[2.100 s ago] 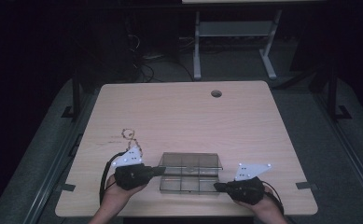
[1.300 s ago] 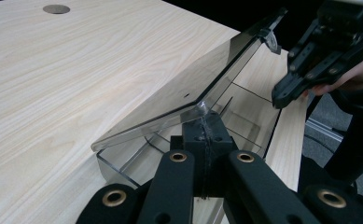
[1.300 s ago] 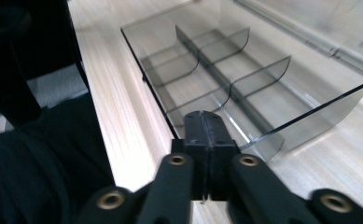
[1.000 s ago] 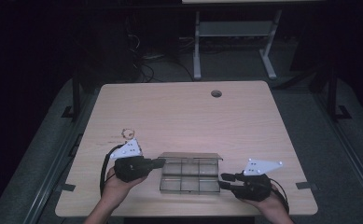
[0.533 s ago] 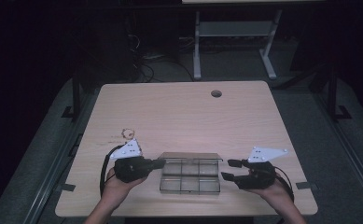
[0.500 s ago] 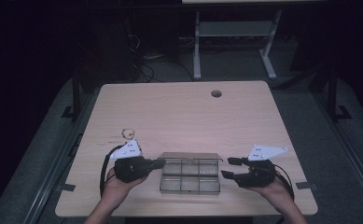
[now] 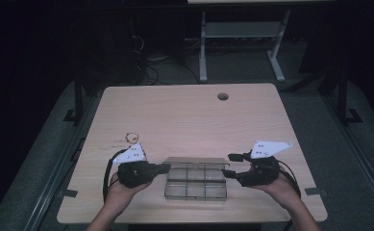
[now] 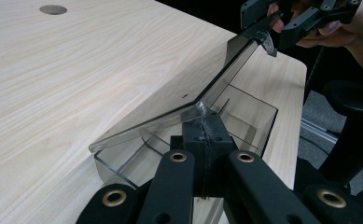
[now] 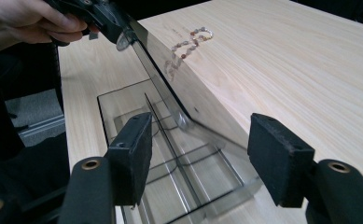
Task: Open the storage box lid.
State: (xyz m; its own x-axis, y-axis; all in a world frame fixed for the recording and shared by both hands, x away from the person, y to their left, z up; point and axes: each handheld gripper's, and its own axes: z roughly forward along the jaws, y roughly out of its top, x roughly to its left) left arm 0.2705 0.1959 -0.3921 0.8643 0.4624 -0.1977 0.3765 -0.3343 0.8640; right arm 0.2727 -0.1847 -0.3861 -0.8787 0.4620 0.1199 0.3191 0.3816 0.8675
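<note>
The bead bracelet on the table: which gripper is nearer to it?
Left. The left gripper sits just below the bead bracelet, clamped on the clear box's lid; the right gripper is open across the box.

A clear plastic organizer box (image 7: 195, 183), divided into small compartments, sits near the middle of the tabletop's (image 7: 184, 115) front edge, its smoky transparent hinged lid (image 8: 179, 100) raised partway and tilted over the far side.
</note>
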